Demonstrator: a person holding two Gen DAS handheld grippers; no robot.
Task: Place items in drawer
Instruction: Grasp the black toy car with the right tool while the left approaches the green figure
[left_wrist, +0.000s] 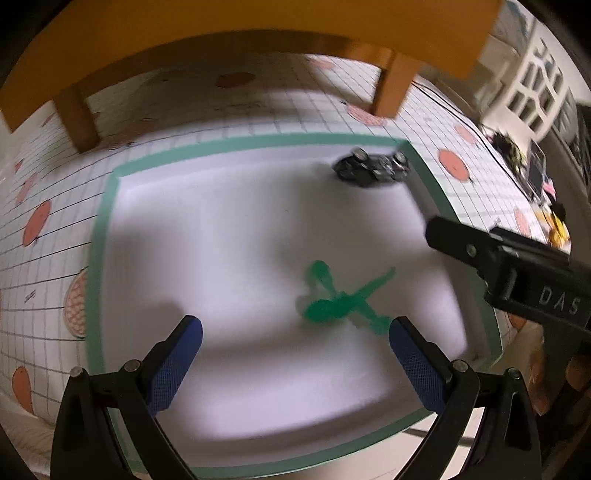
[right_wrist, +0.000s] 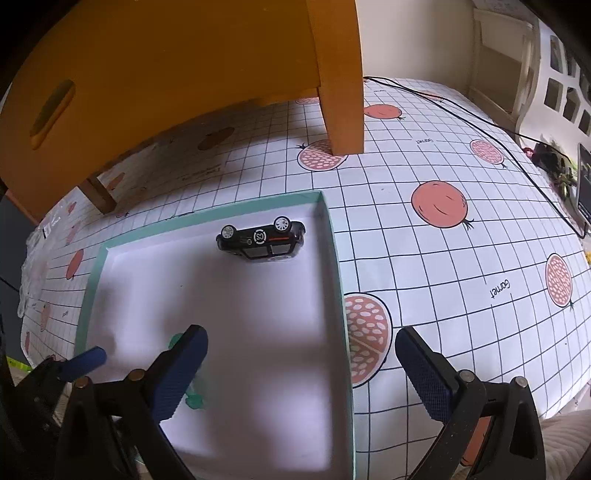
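Observation:
A shallow white drawer with a teal rim (left_wrist: 99, 236) (right_wrist: 334, 251) lies on the patterned tablecloth. Green plastic scissors (left_wrist: 340, 301) rest on its floor, partly hidden in the right wrist view (right_wrist: 194, 400) behind a finger. A black toy car (left_wrist: 373, 168) (right_wrist: 262, 238) lies on its side in the far right corner. My left gripper (left_wrist: 295, 354) hovers open over the drawer, just short of the scissors, holding nothing. My right gripper (right_wrist: 301, 363) is open and empty, straddling the drawer's right rim; it shows in the left wrist view (left_wrist: 498, 254) at the right.
An orange wooden cabinet (right_wrist: 166, 74) (left_wrist: 258, 22) on legs stands behind the drawer; one leg (right_wrist: 341, 92) is near the drawer's far right corner. A black cable (right_wrist: 461, 110) runs across the cloth at the right. Clutter (left_wrist: 517, 155) sits at the far right.

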